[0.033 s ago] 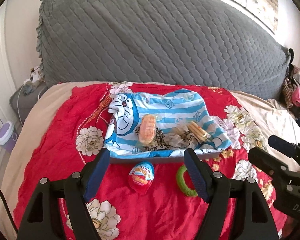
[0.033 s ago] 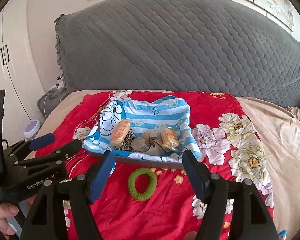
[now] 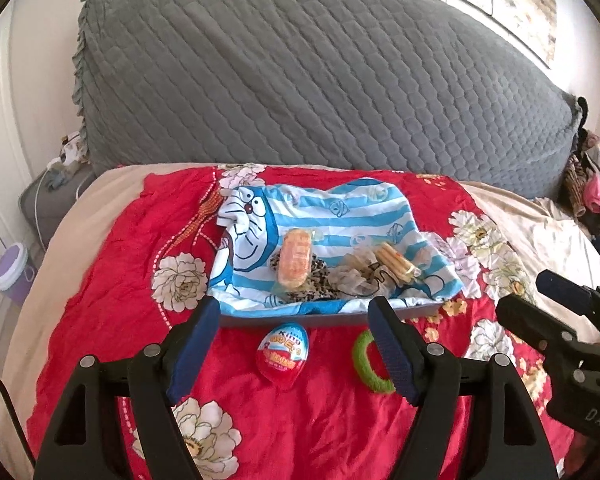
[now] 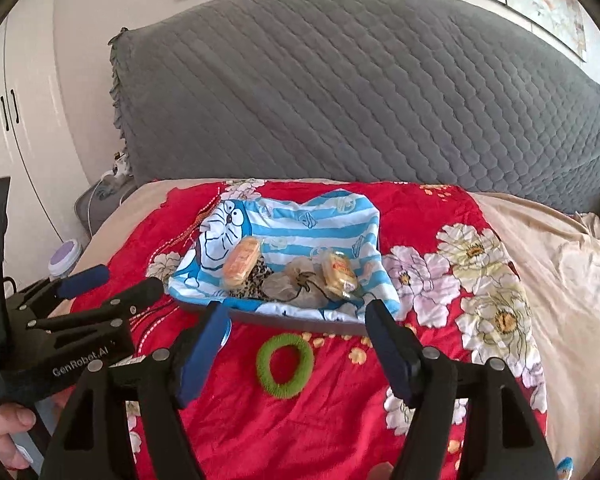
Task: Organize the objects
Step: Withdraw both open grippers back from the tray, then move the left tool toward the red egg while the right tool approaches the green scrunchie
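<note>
A tray (image 3: 324,319) lined with a blue striped cartoon cloth (image 3: 332,216) sits on the red floral bedspread. In it lie an orange snack packet (image 3: 295,258), a yellow snack packet (image 3: 396,258), a leopard scrunchie (image 3: 320,276) and a beige scrunchie (image 3: 352,280). A red chocolate egg (image 3: 283,351) and a green hair ring (image 3: 370,364) lie in front of the tray. My left gripper (image 3: 294,350) is open and empty, straddling the egg. My right gripper (image 4: 296,352) is open and empty, straddling the green ring (image 4: 285,365).
A grey quilted headboard (image 3: 320,80) rises behind the bed. A purple-lidded tub (image 3: 14,272) stands on the floor at the left. A clothes pile (image 3: 596,184) lies at the far right. Beige sheet (image 4: 560,280) covers the bed's right side.
</note>
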A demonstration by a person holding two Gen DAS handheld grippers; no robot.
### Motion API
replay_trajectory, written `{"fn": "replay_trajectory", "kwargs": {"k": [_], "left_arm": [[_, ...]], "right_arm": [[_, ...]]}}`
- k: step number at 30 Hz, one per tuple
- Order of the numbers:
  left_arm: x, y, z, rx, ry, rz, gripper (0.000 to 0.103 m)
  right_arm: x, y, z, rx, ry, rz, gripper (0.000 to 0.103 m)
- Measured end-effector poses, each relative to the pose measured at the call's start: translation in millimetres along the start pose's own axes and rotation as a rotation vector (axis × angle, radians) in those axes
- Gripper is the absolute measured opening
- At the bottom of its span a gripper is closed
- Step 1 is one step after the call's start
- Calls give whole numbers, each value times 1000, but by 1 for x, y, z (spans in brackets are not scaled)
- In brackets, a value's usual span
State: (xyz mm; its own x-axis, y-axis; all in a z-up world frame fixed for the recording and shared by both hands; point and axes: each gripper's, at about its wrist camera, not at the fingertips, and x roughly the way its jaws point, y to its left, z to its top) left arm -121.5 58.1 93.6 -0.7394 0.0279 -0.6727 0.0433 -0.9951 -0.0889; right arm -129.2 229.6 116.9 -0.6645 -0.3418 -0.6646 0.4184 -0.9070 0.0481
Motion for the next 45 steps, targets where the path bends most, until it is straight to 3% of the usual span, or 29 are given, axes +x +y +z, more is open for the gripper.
{"fn": "replay_trajectory", "kwargs": {"k": [28, 45], "left_arm": [[-30, 15, -55, 5, 64, 38, 80], [15, 25, -81, -7, 170, 31, 81]], "right_arm": [[-24, 29, -43, -56, 28, -8, 73], [17, 36, -74, -59, 130, -20, 73]]}}
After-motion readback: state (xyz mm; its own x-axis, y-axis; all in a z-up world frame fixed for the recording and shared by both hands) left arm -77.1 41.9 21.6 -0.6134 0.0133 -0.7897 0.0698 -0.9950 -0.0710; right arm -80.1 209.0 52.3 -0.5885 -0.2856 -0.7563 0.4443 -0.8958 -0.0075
